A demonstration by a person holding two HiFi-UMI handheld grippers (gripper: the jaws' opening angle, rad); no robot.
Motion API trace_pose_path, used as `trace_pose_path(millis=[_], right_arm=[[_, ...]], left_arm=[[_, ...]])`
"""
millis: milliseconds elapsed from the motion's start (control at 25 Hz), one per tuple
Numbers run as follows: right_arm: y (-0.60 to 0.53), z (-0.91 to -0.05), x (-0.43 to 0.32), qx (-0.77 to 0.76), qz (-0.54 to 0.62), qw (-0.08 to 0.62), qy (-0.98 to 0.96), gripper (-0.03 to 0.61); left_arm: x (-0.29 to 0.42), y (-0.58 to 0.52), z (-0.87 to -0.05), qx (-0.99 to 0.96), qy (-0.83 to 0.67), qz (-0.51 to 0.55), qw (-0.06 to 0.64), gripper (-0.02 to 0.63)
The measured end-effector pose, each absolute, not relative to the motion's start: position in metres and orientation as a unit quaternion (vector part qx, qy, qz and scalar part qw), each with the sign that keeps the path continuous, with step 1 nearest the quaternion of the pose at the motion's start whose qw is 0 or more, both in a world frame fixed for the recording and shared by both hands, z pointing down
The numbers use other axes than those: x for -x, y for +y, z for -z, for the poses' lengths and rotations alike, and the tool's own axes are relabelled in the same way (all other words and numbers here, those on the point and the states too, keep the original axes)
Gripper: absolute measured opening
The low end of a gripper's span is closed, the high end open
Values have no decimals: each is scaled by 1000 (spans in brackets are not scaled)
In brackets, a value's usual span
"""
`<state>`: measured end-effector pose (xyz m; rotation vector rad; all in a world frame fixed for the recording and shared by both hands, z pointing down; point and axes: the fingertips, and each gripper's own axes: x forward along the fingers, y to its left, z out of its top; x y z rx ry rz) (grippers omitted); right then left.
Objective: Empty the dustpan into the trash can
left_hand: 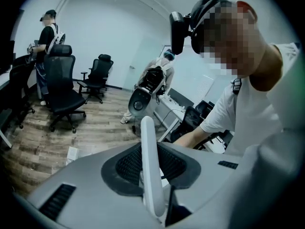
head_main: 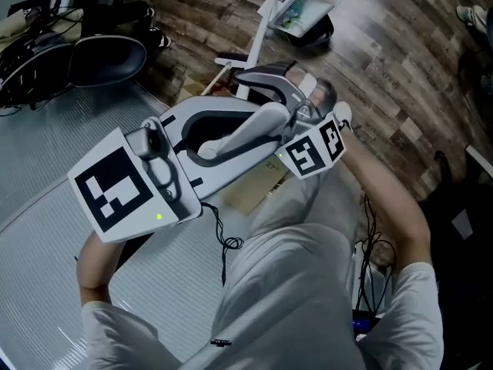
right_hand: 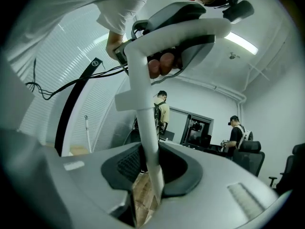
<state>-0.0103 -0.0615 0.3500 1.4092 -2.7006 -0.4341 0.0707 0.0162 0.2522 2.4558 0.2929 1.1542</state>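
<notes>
In the head view a white dustpan (head_main: 302, 8) with pale litter in it sits on the wood floor at the top, over a dark round thing (head_main: 322, 32) that I cannot identify. Its long white handle (head_main: 256, 48) runs down toward me and bends into a grip bar (head_main: 240, 132). My left gripper (head_main: 231, 137) is shut on that bar. My right gripper (head_main: 266, 79) is shut on the pole just past the bend. The left gripper view shows the handle (left_hand: 147, 151) upright between its jaws (left_hand: 150, 194). In the right gripper view the handle (right_hand: 143, 104) rises from its jaws (right_hand: 150, 185) to the left gripper (right_hand: 181, 20).
Black office chairs (head_main: 100, 56) and cables stand at the upper left beside a grey ribbed mat (head_main: 62, 129). A cardboard piece (head_main: 254, 193) lies on the floor by my legs. People (left_hand: 47, 37) and more chairs (left_hand: 64, 89) stand across the room, with desks (left_hand: 171, 111) nearby.
</notes>
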Motion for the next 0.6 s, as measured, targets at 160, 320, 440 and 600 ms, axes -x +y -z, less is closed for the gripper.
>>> trace_pose_path(millis=[160,320,440,600], right_arm=[[-62,-353,22,-402,171,60,-898,98],[-65,-347,37,-346,185,76,-917,95],[-58,-349,51,-311,191,84,-927,94],[-44,-356,67,-282,193,82,-936,92]], left_arm=[[-61,17,-256,-876,119,-425,193,94],[-48,12,-247,-877,127,-420,197,94],[-34,15,-248,-877,132,-416,200,95],[-16,27,-253,-883,124,-405,204,94]])
